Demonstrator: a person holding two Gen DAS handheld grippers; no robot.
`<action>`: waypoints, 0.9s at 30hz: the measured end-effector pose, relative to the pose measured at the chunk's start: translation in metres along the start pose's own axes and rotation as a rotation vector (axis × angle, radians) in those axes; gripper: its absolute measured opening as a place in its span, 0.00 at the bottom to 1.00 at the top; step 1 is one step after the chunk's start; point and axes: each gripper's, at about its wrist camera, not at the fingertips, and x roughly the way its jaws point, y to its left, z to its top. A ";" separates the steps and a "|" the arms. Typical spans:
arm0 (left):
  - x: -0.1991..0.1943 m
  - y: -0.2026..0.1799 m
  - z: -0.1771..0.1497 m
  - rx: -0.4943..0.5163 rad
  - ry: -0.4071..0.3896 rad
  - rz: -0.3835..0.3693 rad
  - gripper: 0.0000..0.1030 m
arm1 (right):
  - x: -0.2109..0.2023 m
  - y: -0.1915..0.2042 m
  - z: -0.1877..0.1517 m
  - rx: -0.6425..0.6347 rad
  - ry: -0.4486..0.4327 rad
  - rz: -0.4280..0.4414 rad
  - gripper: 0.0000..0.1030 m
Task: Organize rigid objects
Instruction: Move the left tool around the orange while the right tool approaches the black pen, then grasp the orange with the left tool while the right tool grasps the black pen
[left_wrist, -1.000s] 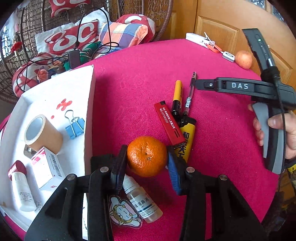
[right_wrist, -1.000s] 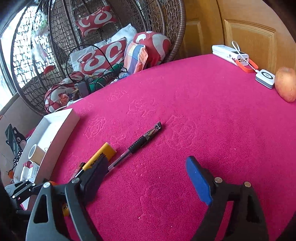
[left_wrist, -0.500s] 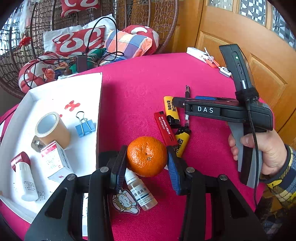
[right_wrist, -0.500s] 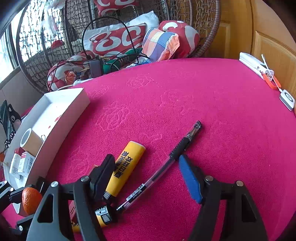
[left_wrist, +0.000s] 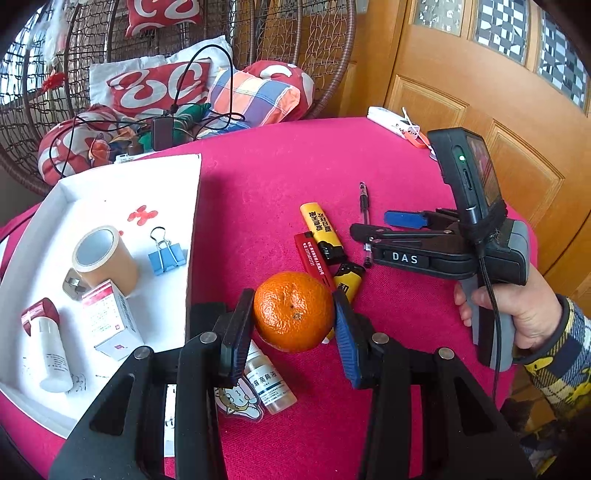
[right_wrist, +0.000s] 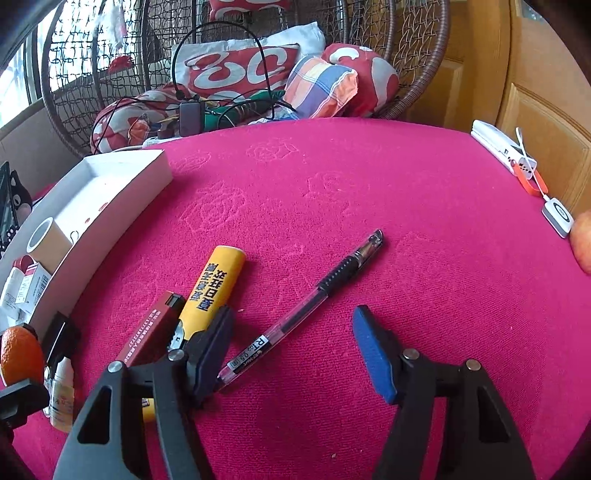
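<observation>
Left wrist view: the orange (left_wrist: 293, 311) is being gripped by the left gripper (left_wrist: 293, 321), with the partly filled tray (left_wrist: 110, 184) at ten o'clock. The pen (right_wrist: 306, 306) is being straddled by the spread right gripper (right_wrist: 291, 350); lighters (right_wrist: 216, 286) are being left unsorted.

The left gripper (left_wrist: 293, 325) is clamped, both pads pressing the sides of what it holds, which sits lifted between them. The right gripper (right_wrist: 291, 354) stands wide apart, its black pad low to the left and its blue pad to the right, angled down close to the table (right_wrist: 406, 184); whether the black pad touches anything there is hard to judge. In the left wrist view the right hand (left_wrist: 517, 314) wraps the grey handle, fingers curled round its front, a plaid cuff at the wrist.
</observation>
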 end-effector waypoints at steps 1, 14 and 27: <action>0.000 0.000 0.000 -0.003 -0.004 -0.001 0.39 | -0.002 -0.006 -0.003 0.004 -0.002 0.002 0.53; -0.014 0.008 0.003 -0.055 -0.058 0.006 0.39 | 0.003 -0.001 0.002 -0.084 -0.002 -0.002 0.28; -0.063 0.001 0.010 -0.034 -0.266 0.084 0.39 | -0.072 -0.027 -0.002 0.117 -0.190 0.194 0.06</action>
